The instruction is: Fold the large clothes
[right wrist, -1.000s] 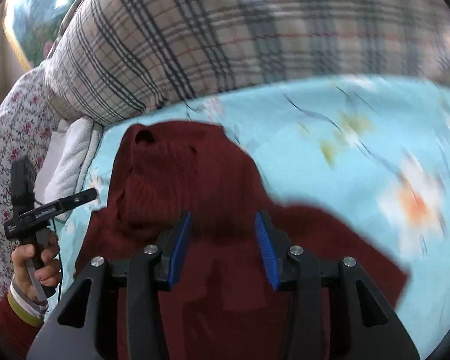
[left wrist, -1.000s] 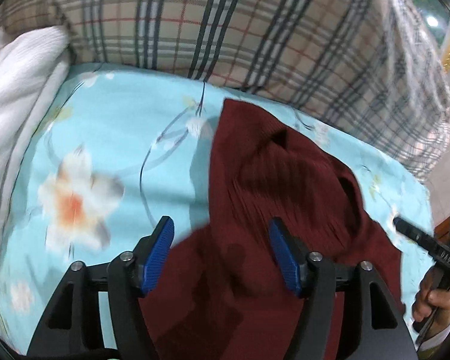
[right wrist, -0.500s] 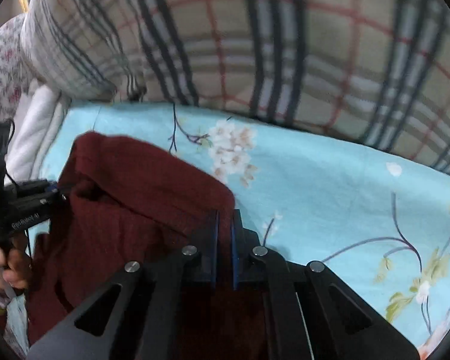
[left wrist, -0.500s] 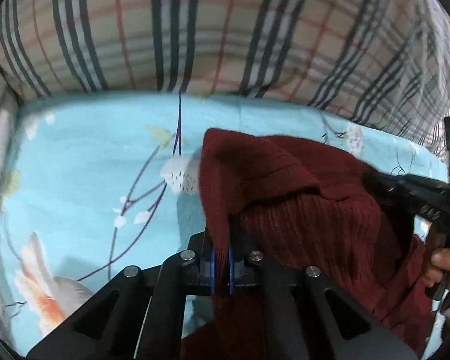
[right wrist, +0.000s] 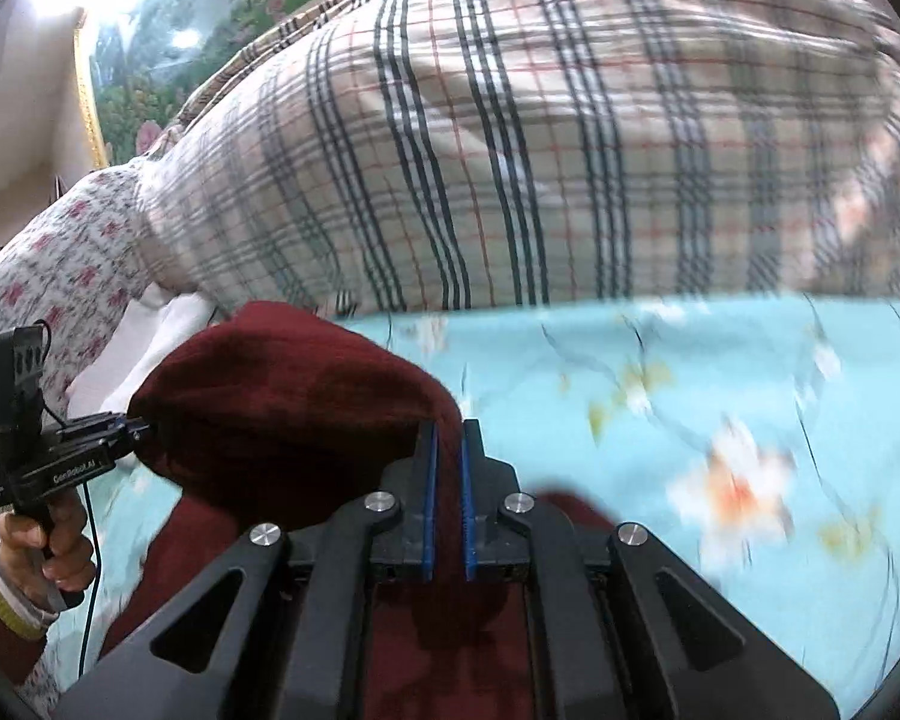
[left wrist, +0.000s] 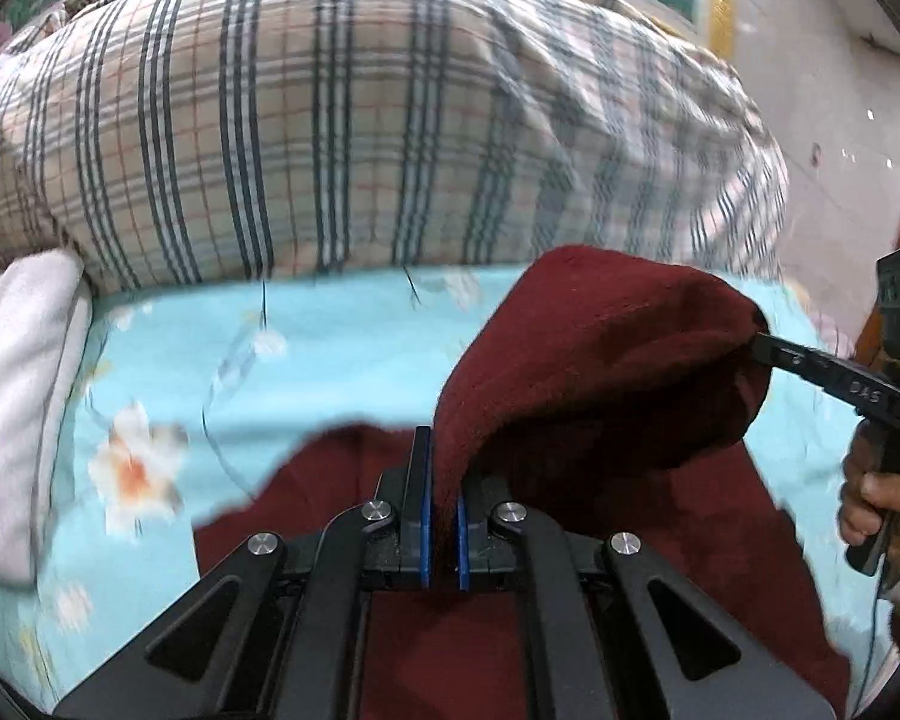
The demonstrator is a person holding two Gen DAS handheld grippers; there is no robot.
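Both tools are clamped on the dark red sweater (left wrist: 600,360): the left gripper (left wrist: 443,516) has its blue pads pinched narrow on one edge of the knit, and the right gripper (right wrist: 447,504) grips the opposite edge the same way, so a band of cloth hangs lifted between them while the rest lies below and behind the fingers on the flowered blue sheet (left wrist: 306,360). The main risk, as I judge it, is slippage: each bite takes only a thin strip of thick, soft knit, and pulling the two tools apart could drag an edge free. An uneven carry would lay the fold crooked or bunch the slack beneath. Ahead of both tools the plaid quilt (right wrist: 540,150) stands close, and to the left of the left gripper lies a white towel (left wrist: 18,396); a lifted edge swung too far forward could catch on either.
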